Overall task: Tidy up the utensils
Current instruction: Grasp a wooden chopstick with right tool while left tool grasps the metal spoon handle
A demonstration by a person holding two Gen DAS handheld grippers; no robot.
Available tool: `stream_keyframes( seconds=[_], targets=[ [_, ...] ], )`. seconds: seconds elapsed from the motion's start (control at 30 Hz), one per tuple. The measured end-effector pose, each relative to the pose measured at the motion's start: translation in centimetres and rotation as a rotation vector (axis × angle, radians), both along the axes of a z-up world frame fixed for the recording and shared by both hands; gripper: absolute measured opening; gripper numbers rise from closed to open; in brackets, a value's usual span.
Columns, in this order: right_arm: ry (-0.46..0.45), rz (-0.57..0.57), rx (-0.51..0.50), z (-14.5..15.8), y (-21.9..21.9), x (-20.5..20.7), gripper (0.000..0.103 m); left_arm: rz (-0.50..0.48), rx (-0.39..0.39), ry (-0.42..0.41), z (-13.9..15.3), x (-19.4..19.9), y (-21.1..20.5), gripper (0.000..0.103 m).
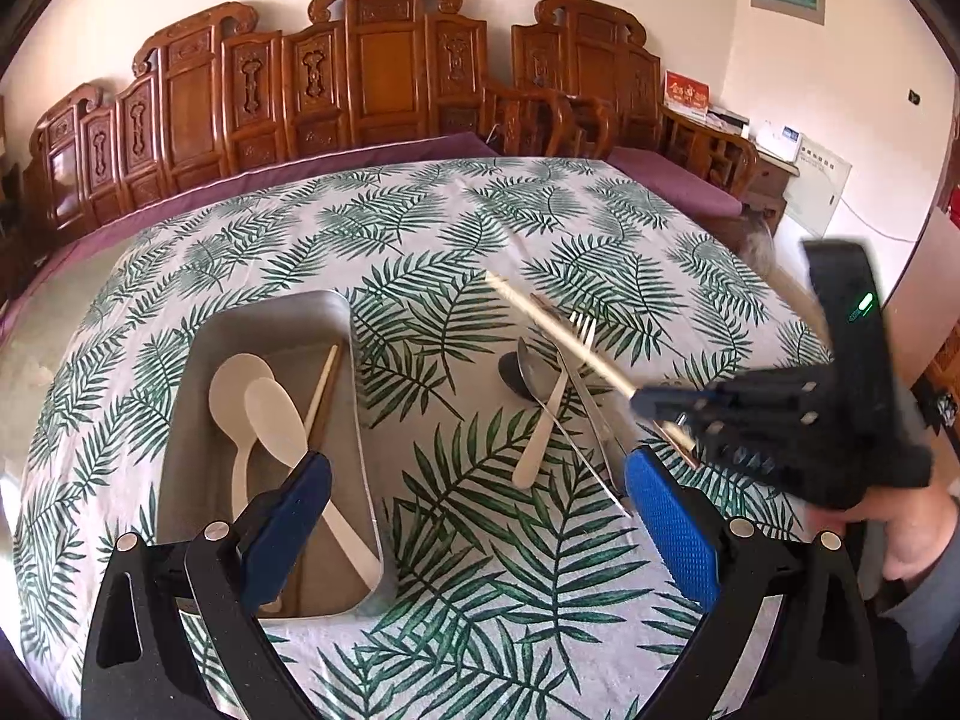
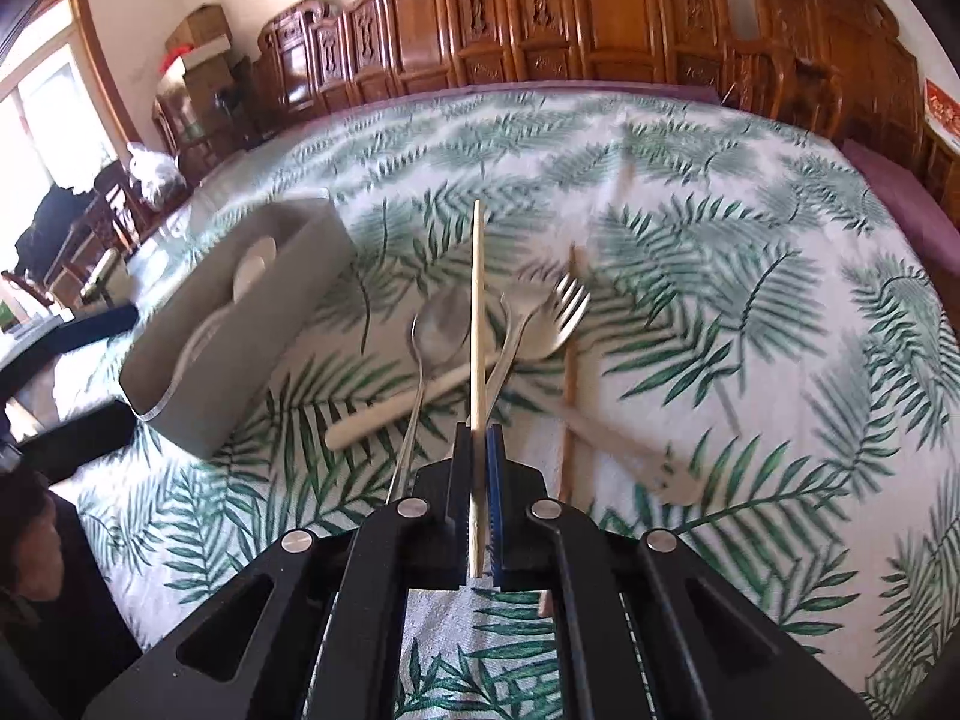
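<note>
- Right wrist view: right gripper [image 2: 478, 438] clamped tight on a single pale chopstick [image 2: 477, 300], pads pinching it about mid-length.
- Chopstick long axis runs straight out along the fingers, tip pointing away toward the far side of the table, lifted over the pile; its rear end pokes back between the jaws.
- Under it, loose pile on the cloth: metal spoon [image 2: 441, 324], metal fork [image 2: 555, 318], a cream-handled utensil [image 2: 390, 414] lying crosswise, second chopstick [image 2: 570, 372] lying flat to the right, roughly parallel with the held one. Some blur here.
- Left wrist view: left gripper [image 1: 477, 480] spread wide, nothing between its blue pads, hanging low over the cloth between tray and pile.
- Grey tray [image 1: 198, 360] to the left of the pile, long axis running away from the camera; inside, two cream rice paddles [image 1: 264, 402] with bowls at the far end, and another chopstick [image 1: 321, 396] along the right wall.
- Person's hand [image 1: 912, 534] at right edge behind the right gripper.
- Surface: table with white tablecloth [image 1: 480, 228] printed in green palm fronds.
- Room: carved wooden bench backs [image 1: 378, 72] along the wall behind, purple cushion [image 1: 390, 147] on the seat, cream wall, window at far left of the right wrist view.
</note>
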State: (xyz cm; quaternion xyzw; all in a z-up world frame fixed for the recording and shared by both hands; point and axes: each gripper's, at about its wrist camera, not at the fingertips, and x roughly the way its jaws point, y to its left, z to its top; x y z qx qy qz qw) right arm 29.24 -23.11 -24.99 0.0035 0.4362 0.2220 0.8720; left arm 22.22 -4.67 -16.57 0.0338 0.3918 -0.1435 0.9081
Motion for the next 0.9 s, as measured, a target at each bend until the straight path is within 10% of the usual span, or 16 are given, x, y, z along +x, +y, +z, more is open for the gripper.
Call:
stream_keyframes(
  seconds=[0.4,0.9],
  targets=[
    [-0.048,-0.055,-0.078,-0.5,-3.3,1.5,0.006,0.048,0.055,0.058,-1.6,0.6,-2.5,0.093],
    [-0.039,-0.113,-0.046,-0.8,-6.2,2.5,0.006,0.065,0.032,0.205,-5.5,4.0,-7.6,0.034]
  ],
)
